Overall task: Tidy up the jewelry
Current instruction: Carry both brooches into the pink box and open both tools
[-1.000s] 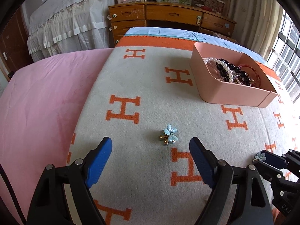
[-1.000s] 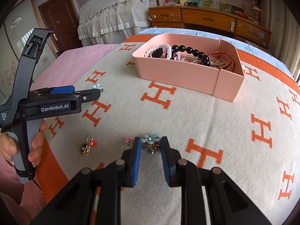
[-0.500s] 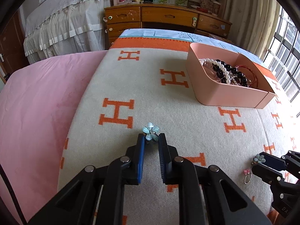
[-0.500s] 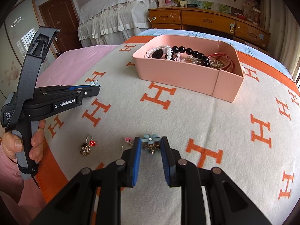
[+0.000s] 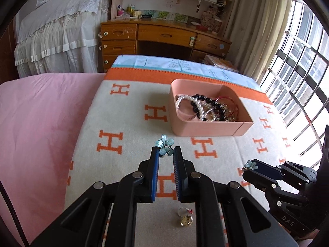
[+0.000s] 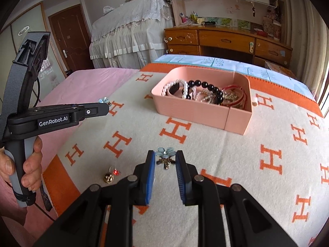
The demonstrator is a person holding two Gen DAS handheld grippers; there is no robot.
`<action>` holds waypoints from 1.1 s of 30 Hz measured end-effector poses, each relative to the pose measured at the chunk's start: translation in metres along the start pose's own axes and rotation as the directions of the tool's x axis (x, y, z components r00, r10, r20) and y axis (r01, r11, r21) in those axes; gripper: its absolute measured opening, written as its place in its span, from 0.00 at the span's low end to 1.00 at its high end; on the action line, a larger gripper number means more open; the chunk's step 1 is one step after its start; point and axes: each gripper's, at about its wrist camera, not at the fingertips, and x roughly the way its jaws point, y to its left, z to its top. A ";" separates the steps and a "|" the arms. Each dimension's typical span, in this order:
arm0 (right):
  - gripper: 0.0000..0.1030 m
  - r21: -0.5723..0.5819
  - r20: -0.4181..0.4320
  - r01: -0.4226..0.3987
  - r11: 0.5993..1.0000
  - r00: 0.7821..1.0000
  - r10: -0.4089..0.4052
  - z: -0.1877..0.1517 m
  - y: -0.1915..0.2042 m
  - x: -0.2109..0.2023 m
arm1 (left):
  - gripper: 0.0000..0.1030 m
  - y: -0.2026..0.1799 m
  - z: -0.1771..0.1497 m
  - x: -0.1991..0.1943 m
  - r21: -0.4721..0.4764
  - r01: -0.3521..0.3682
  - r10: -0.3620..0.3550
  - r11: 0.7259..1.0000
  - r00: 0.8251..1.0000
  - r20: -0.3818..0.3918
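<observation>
Flower earring [image 5: 164, 145] (pinched) between fingers [image 5: 155, 165]

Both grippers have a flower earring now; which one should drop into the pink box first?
Probably the left. The left gripper holds its flower earring closer to the pink box. The right gripper holds its earring further back. Both are shut.

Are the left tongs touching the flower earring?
Touching. The left wrist view shows the left tongs pinching the flower earring between both blue pads, no gap.
</observation>
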 end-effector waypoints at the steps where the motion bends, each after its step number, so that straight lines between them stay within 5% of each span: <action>1: 0.20 -0.001 0.017 -0.002 1.000 1.000 0.002 0.006 0.000 -0.006 | 0.11 -0.005 0.008 -0.007 0.012 0.006 -0.006 1.000 1.000 0.017; 8: 0.20 0.005 0.131 -0.006 1.000 0.991 0.005 0.066 -0.009 -0.043 | 0.11 -0.036 0.066 -0.049 0.089 0.019 -0.030 0.996 0.991 0.128; 17: 0.20 0.067 0.235 0.038 0.997 0.971 -0.052 0.155 -0.040 -0.075 | 0.11 -0.064 0.139 -0.059 0.142 0.020 -0.045 0.990 0.984 0.171; 26: 0.20 0.123 0.135 0.036 0.992 0.990 -0.053 0.168 -0.069 -0.006 | 0.11 -0.065 0.161 0.044 0.113 0.011 -0.013 0.993 1.000 0.012; 33: 0.20 0.207 0.000 0.020 0.978 1.000 -0.021 0.155 -0.103 0.063 | 0.11 -0.056 0.150 0.123 0.075 0.010 0.001 0.997 0.991 -0.136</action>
